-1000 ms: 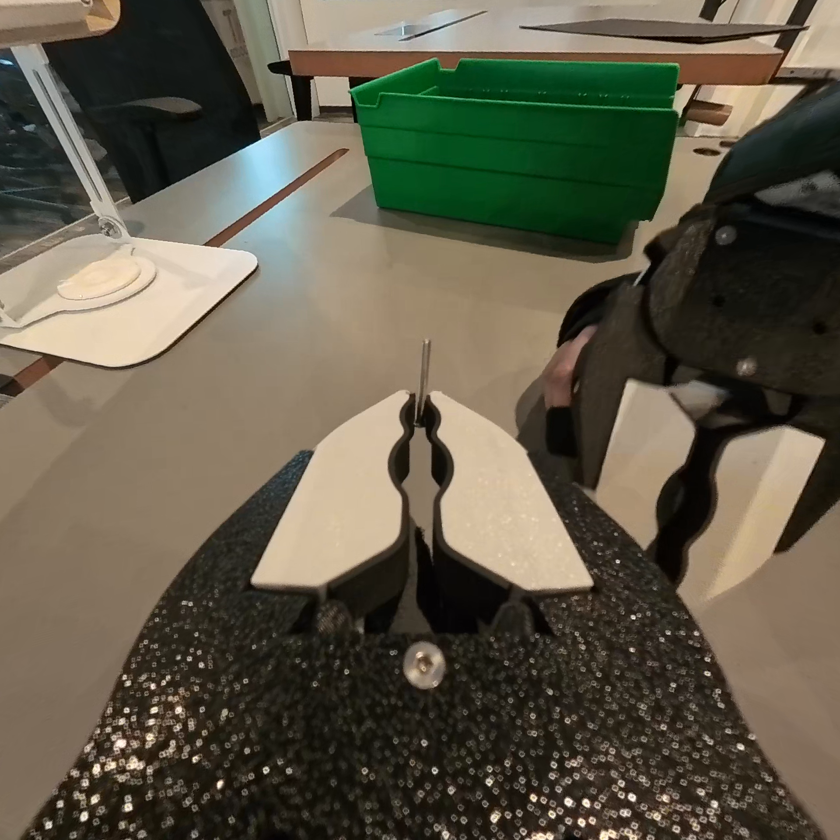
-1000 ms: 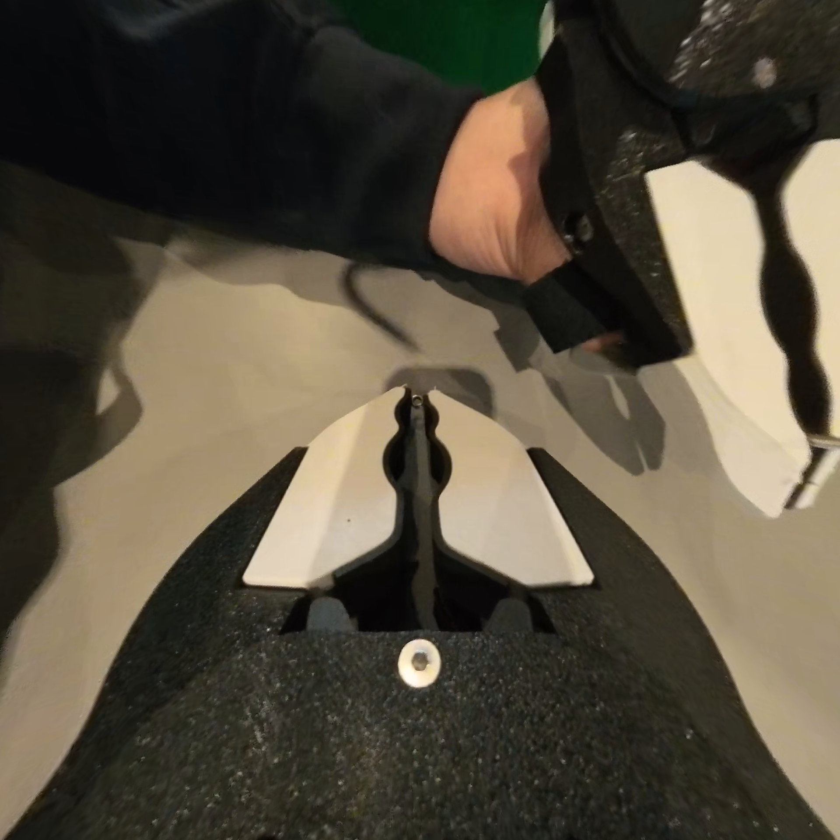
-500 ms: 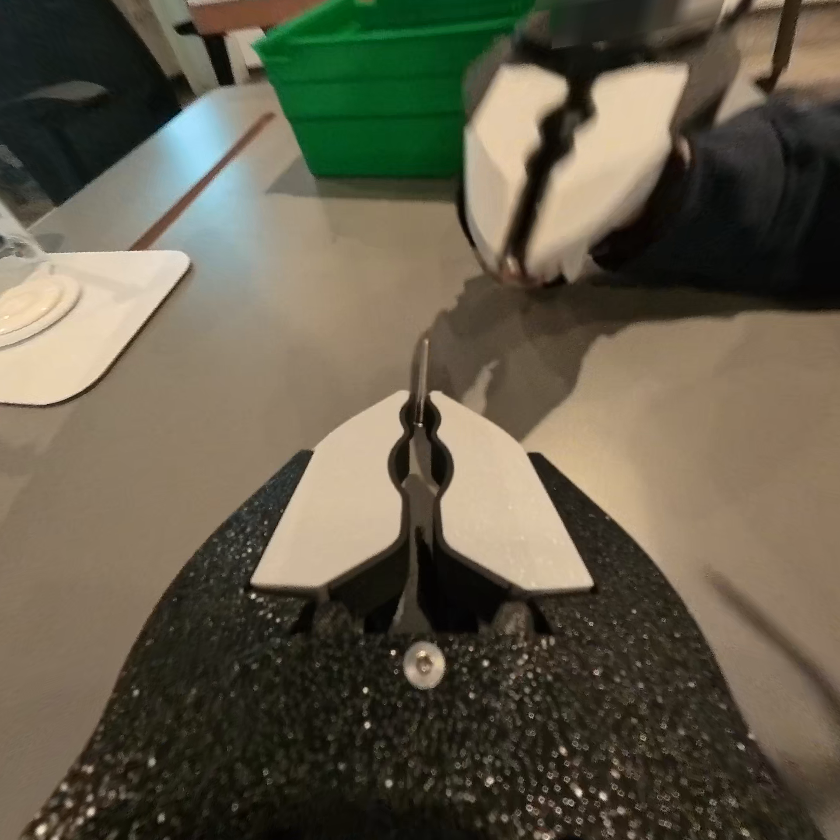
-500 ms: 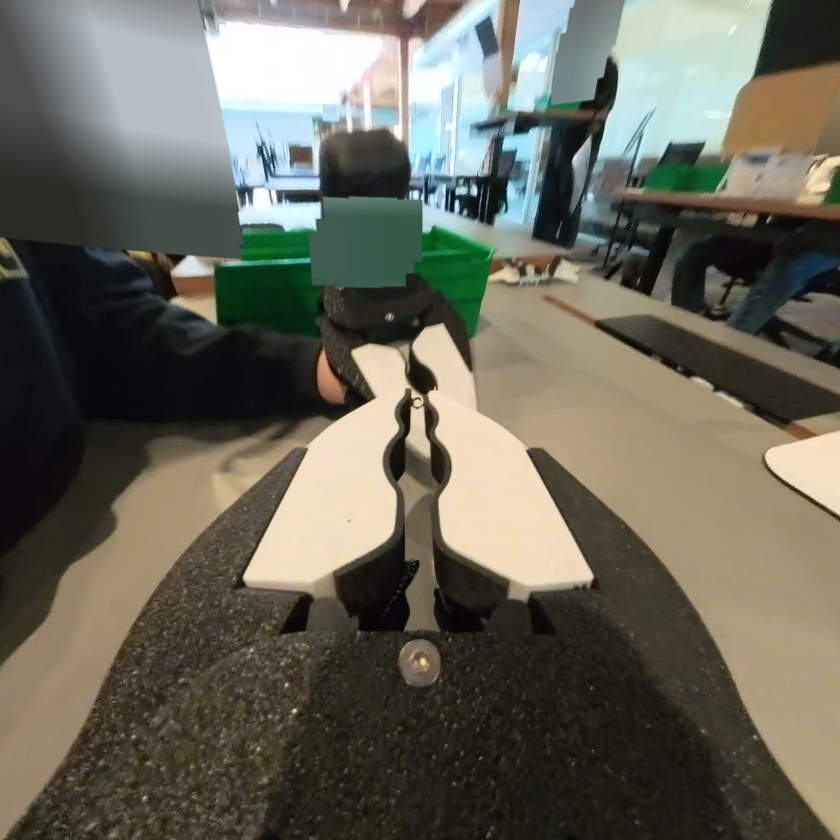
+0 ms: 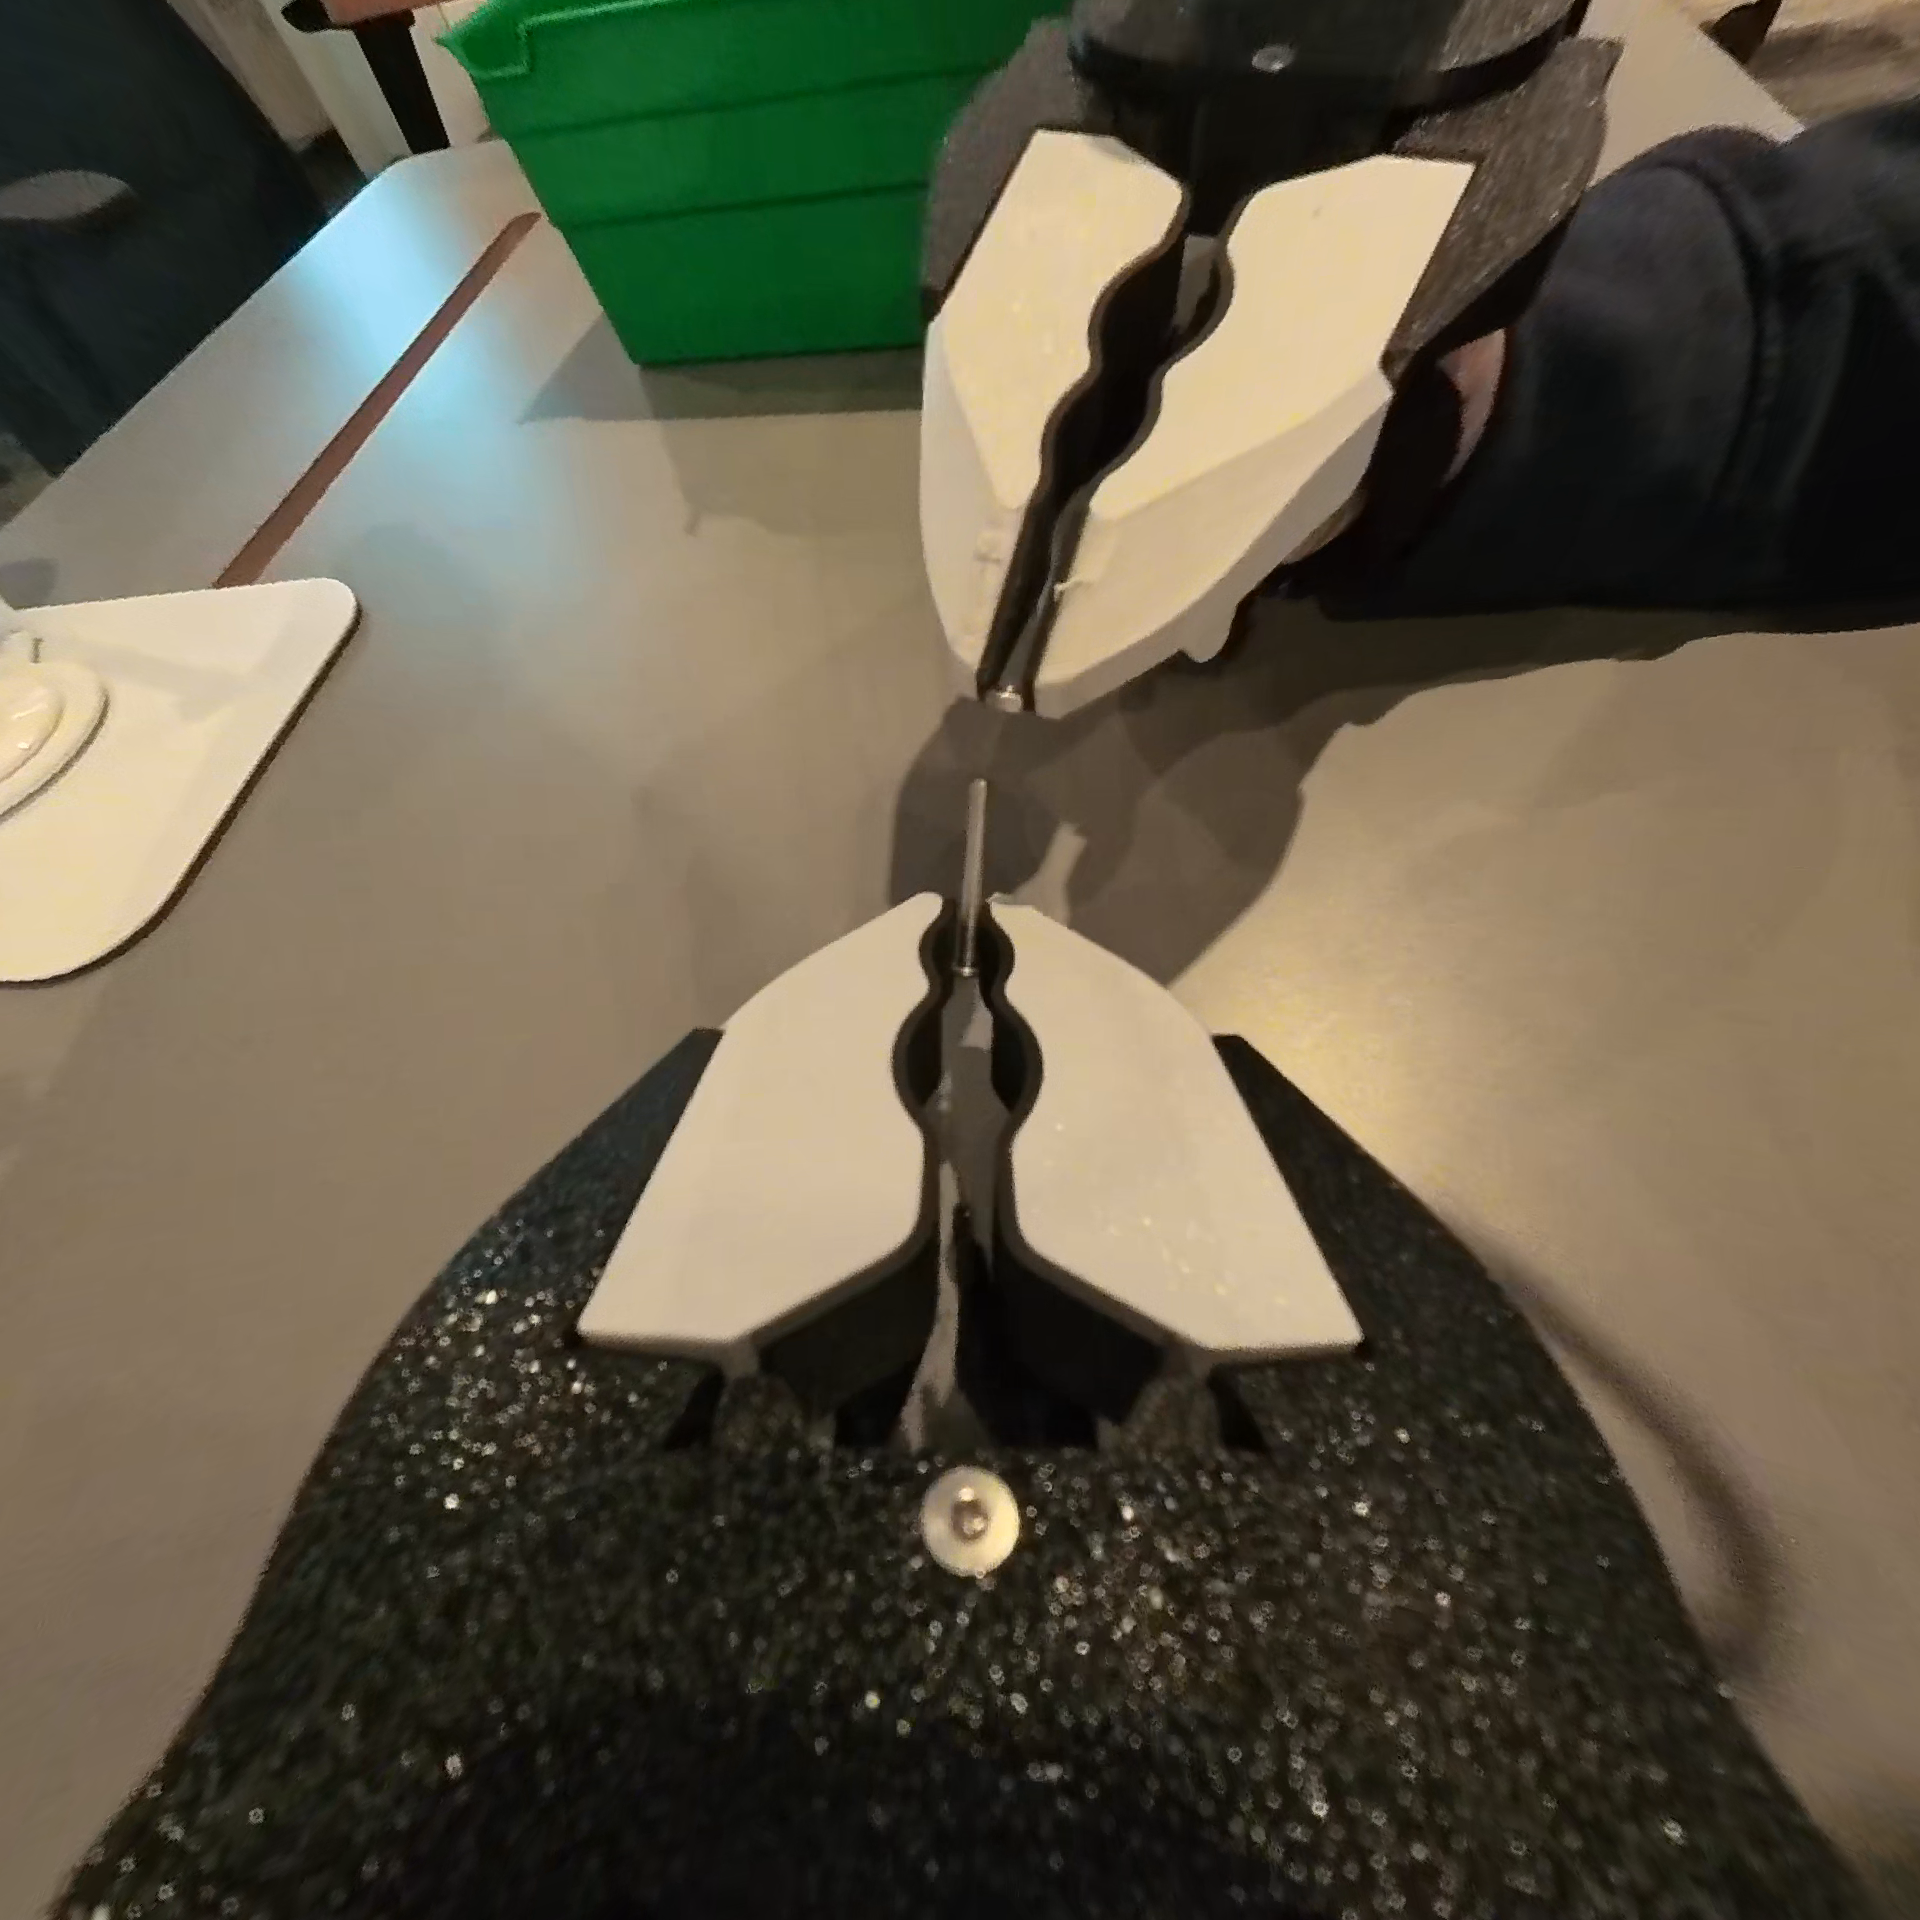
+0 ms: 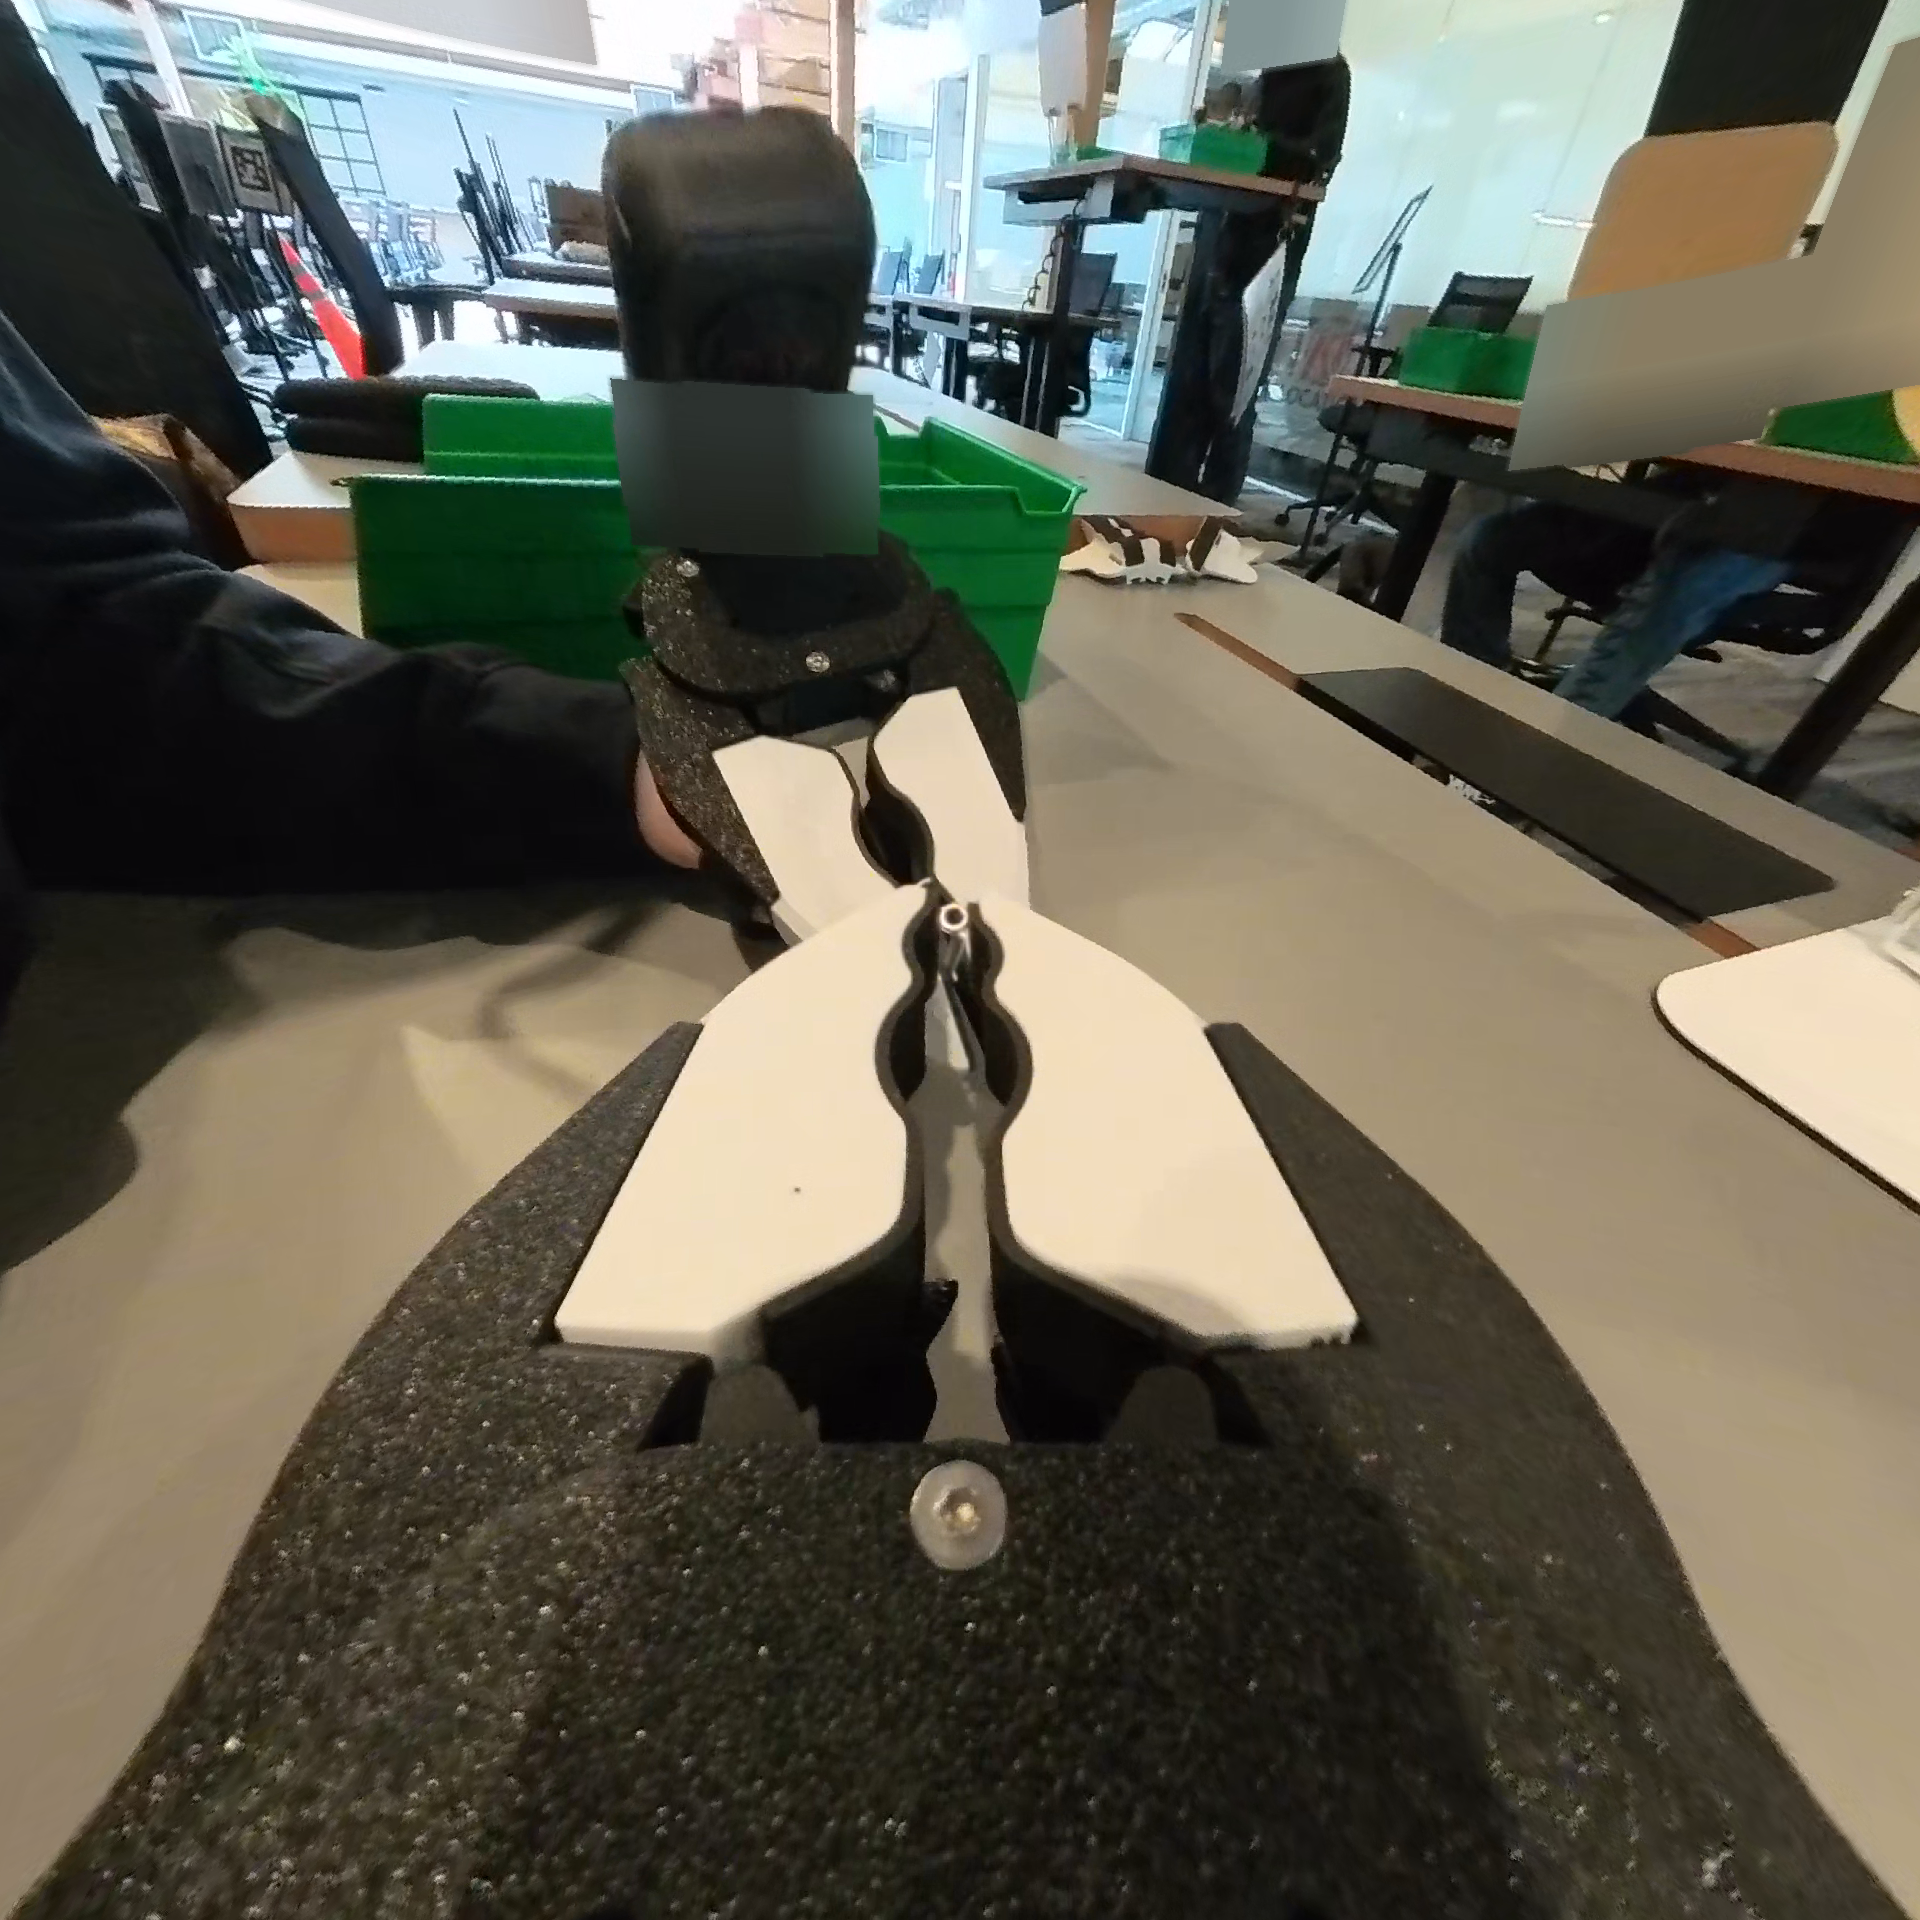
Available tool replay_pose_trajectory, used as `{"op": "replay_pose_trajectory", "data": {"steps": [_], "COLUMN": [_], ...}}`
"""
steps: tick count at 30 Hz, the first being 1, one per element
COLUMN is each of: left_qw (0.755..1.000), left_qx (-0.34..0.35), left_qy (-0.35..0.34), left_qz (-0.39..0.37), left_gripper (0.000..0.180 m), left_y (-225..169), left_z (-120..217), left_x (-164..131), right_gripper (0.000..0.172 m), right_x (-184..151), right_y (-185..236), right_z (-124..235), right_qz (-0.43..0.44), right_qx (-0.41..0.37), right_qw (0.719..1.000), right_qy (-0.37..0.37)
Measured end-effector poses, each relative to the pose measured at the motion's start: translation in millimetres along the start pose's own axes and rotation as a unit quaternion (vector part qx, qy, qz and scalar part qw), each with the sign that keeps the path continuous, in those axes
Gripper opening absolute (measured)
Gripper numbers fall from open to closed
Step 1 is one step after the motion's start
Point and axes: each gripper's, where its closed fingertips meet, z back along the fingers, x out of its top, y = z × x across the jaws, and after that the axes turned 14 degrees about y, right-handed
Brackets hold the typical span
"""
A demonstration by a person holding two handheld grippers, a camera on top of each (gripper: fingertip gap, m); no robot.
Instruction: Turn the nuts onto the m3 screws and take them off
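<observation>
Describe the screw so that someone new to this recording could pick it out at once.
Start at the grey table with the green bin at its far end. In front of the bin two white-fingered grippers face each other; the left gripper, nearest the left wrist camera, is closed on the screw. It is the thin silver rod sticking out forward from the jaws, unlike the small nut in the right gripper.

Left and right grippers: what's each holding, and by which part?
Left gripper pinches the m3 screw near its head end, shaft pointing forward past the fingers. Right gripper pinches a small nut at its fingertips.
</observation>
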Motion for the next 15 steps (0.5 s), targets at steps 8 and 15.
{"op": "replay_pose_trajectory", "data": {"steps": [8,15], "left_qw": [1.000,1.000], "left_qx": [-0.015,-0.018], "left_qy": [-0.026,-0.024], "left_qz": [0.007,0.007], "left_gripper": [0.003,0.003], "left_y": [-2.7,-4.0], "left_z": [4.7,3.7], "left_x": [5.9,5.9], "right_gripper": [0.005,0.005], "right_x": [-0.1,-0.5], "right_y": [0.2,-0.5], "right_z": [-0.1,-0.5], "right_qz": [0.003,0.002], "right_qx": [-0.001,-0.003], "right_qw": [1.000,1.000], "right_qy": [0.000,0.001]}}
